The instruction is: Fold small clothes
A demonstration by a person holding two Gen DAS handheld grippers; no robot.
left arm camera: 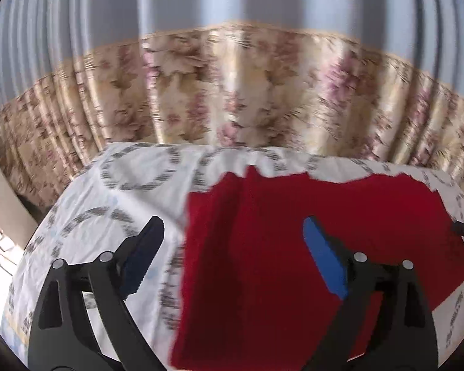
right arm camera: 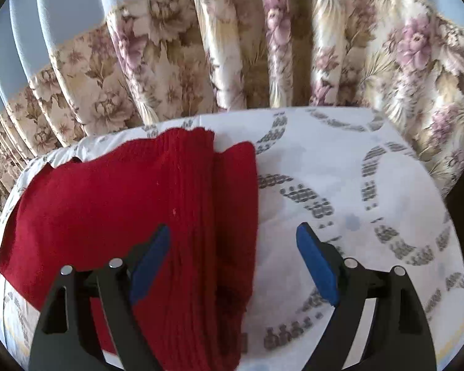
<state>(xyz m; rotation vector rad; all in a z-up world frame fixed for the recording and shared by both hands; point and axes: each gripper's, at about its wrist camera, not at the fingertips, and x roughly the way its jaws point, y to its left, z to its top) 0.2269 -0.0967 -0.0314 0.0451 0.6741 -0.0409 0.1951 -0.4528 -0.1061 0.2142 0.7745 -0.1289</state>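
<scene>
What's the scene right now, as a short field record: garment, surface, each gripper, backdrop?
garment: red knit garment, lying flat, one side folded over along its right edge in the right wrist view
surface: white cloth with grey ring pattern, under the garment
left gripper: open, nothing between the jaws, above the garment's left edge
right gripper: open, nothing gripped, above the folded edge
backdrop: floral curtain behind the surface
view quality: left wrist view blurred

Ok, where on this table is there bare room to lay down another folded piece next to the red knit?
Free: the patterned tablecloth between the red knit and the floral curtain, and a smaller strip past the knit's other edge. The knit fills the middle.
</scene>
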